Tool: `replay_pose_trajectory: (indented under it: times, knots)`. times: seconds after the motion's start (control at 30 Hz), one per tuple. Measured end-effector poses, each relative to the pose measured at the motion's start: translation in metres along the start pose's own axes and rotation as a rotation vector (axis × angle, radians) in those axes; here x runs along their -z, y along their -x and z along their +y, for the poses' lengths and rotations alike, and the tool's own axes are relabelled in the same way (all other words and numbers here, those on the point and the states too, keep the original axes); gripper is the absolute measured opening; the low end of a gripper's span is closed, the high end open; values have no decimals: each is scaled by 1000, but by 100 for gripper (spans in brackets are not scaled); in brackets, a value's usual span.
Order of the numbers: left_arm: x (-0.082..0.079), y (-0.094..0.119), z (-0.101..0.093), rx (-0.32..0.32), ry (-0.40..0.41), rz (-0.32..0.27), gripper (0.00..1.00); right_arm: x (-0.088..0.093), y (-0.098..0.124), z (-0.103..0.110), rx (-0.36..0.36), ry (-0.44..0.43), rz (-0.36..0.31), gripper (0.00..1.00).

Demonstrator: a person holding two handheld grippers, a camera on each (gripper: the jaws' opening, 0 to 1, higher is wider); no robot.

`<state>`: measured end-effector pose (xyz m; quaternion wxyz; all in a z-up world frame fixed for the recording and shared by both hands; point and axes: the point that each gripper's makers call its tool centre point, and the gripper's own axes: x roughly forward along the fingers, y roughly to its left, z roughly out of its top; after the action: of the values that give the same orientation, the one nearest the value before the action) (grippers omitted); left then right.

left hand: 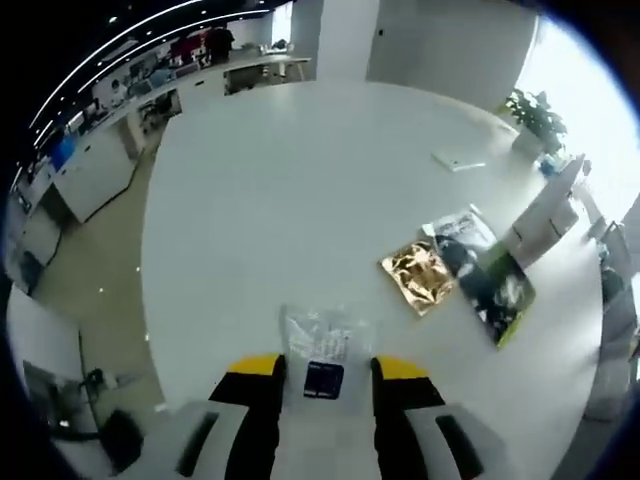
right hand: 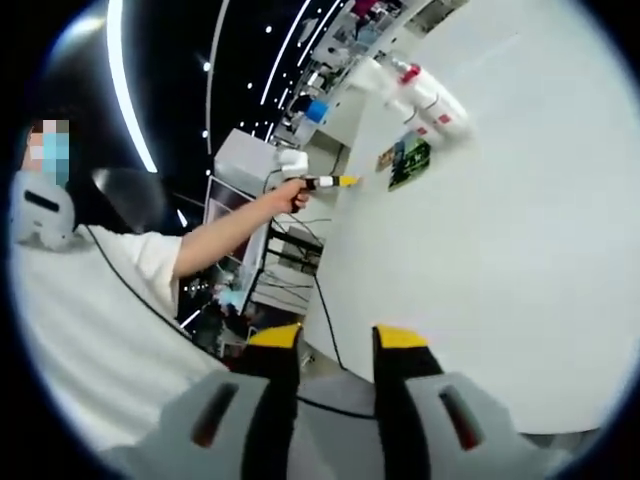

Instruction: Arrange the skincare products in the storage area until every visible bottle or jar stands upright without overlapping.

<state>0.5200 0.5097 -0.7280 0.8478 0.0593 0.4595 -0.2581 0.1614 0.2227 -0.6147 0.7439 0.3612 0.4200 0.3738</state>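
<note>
My left gripper (left hand: 328, 368) hovers low over the white table (left hand: 300, 200), its yellow-tipped jaws apart. A clear sachet (left hand: 322, 345) with a dark blue item inside lies just ahead of and between them, untouched. Further right lie a gold foil packet (left hand: 418, 277) and a dark green packet (left hand: 490, 280). My right gripper (right hand: 338, 340) is open and holds nothing, off the table's edge. In the right gripper view, white bottles with red caps (right hand: 428, 98) are at the far side of the table (right hand: 500, 280), next to the packets (right hand: 405, 160). I cannot tell whether the bottles are upright.
A person's outstretched arm (right hand: 230, 235) holds the left gripper (right hand: 335, 181) near the table's edge. A white card (left hand: 458, 160), a potted plant (left hand: 535, 118) and a white chair (left hand: 545, 215) are at the table's far right. Cables and floor lie below the table edge (right hand: 320, 300).
</note>
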Motion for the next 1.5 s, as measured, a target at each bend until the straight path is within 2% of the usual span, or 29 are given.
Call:
replay_pose_trajectory:
  times: [0.13,0.23,0.27,0.3,0.43,0.47,0.5,0.77,0.9,1.0,1.17,1.23,1.27,1.33,1.4,1.5]
  knots:
    - [-2,20,-30,28,24,-59,36,2,-3,8,-19,17,6,30]
    - [1,36,-60,53,38,-102,36,4,-3,14,-36,33,-1,30]
    - [4,51,-89,78,4,-111,36,4,-4,15,-38,35,-2,30]
    - [8,59,-102,82,-19,-119,36,6,-5,17,-43,38,-3,30]
    - [23,84,-140,109,-48,-151,36,10,-7,29,-65,66,4,30]
    - [36,106,-180,160,-79,-178,36,13,-7,39,-86,89,3,31]
    - [41,112,-191,167,-103,-179,36,14,-7,42,-93,95,0,31]
    - [65,144,-236,175,-107,-213,36,26,1,54,-117,137,9,32]
    - [72,153,-258,189,-129,-218,36,23,0,57,-135,136,-5,33]
    - [78,164,-281,212,-176,-229,36,12,-2,65,-149,150,-40,35]
    - [88,177,-315,272,-231,-238,36,3,-10,75,-180,152,-61,36]
    - [97,181,-330,296,-270,-228,36,-1,-15,78,-185,156,-65,37]
    - [104,183,-341,337,-292,-215,36,-3,-17,81,-189,151,-65,37]
    - [109,188,-350,345,-281,-208,37,-4,-21,83,-196,137,-65,37]
    - [113,194,-365,381,-309,-217,37,-1,-26,82,-196,96,-37,38]
    - [117,199,-377,397,-343,-210,37,5,-32,80,-189,83,-1,38]
